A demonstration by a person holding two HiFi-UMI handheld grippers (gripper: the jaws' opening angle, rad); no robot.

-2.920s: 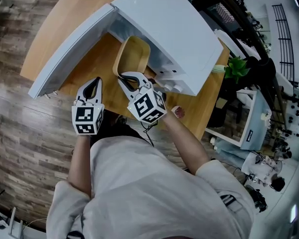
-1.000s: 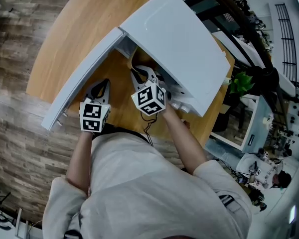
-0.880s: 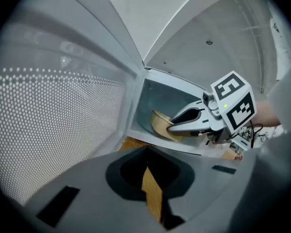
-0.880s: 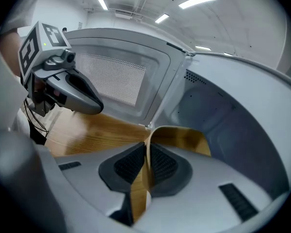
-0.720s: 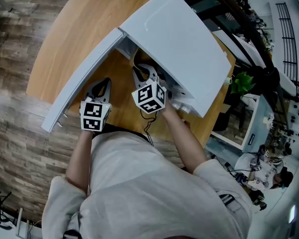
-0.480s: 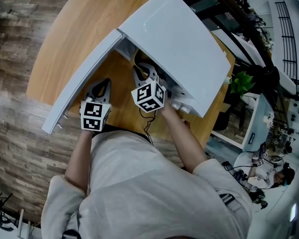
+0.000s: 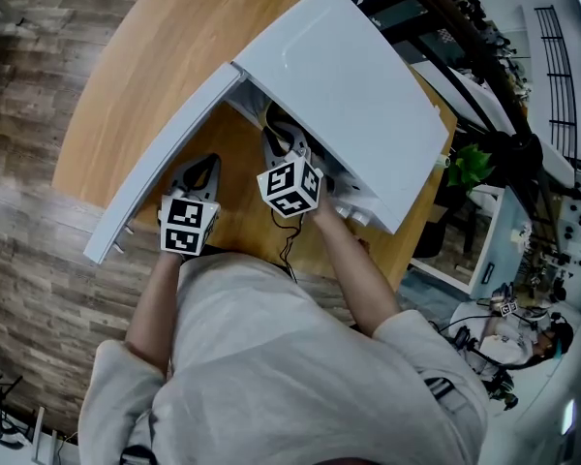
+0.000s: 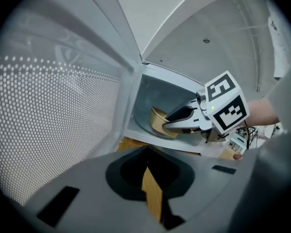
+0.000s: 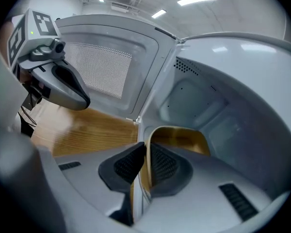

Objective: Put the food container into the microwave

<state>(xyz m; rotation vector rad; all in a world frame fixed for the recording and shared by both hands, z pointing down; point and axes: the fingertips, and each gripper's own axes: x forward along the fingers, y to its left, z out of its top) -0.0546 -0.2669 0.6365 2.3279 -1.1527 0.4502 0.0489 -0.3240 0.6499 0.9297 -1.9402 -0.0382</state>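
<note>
Food container [image 9: 180, 137]: a tan, smooth-walled, rounded tub, sitting inside the cavity of the white box-shaped microwave [image 7: 341, 77], close to its front sill; I cannot tell whether its base rests on the cavity floor.
Right gripper [image 9: 146, 152]: clamped on the near wall of the food container, one ribbed pad inside the rim and one outside.
Left gripper [image 8: 146, 148]: jaws drawn together with nothing between them, hovering over the light wooden table [image 7: 140, 61] just beside the open white door [image 8: 53, 115] with its dotted window.
Risk, tipping: the hold is on one thin wall only, so the tub may swing or tilt if the hand turns.
Risk, placement: let go this near the sill, the tub may stop the door from closing.
Risk, collision: the right gripper reaches under the cavity roof; lifting while pulling out could knock it or drag the tub back.
Risk, door: the left gripper is near enough to nudge the door.
Writing: none readable; the marker cubes [image 7: 290, 188] carry only black-and-white square patterns, and no brand shows on the microwave.
</note>
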